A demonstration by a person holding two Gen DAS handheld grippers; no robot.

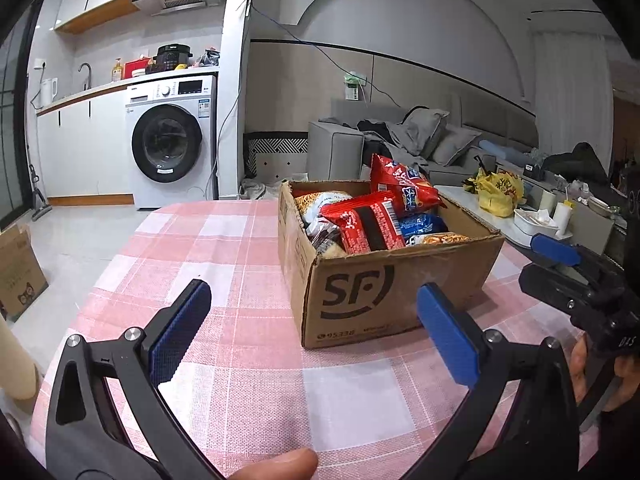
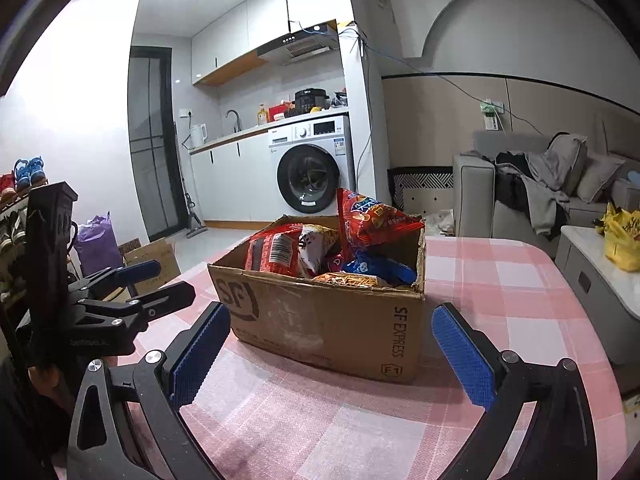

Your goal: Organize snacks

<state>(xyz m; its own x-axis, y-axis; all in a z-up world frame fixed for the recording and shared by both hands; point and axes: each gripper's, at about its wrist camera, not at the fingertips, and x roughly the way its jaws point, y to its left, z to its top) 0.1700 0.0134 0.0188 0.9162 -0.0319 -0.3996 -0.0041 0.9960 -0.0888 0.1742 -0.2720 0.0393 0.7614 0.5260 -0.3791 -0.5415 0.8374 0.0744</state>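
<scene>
**Both claws spread wide, snack box dead ahead**

Here we are over the pink checked bench (image 1: pixel 240 360), and on our left side the left claw (image 1: pixel 314 334) hangs released, blue pads far apart with nothing between them. Just ahead of it and a touch to its right sits the cardboard box (image 1: pixel 384 288), upright on the cloth, its near corner close to the right-hand pad but not touching it.

Moving right, the right claw (image 2: pixel 332 354) is released too, empty, and the box (image 2: pixel 320 320) sits squarely ahead of it, filling the gap between its fingers in that view.

Inside the box, packets are piled loosely. A red packet (image 1: pixel 364 224) lies flat on top, nearest our left claw. A taller red bag (image 2: pixel 372 216) stands tilted at the far side, poking above the rim. Blue packs (image 2: pixel 380 268) and orange-yellow ones are wedged lower down.

The bench around the box is bare, so this would fit snacks already gathered in, or a box waiting to be sorted. If we do reach in, we judge the crinkly bags want a gentle pinch at an edge, and the box may slide.
</scene>
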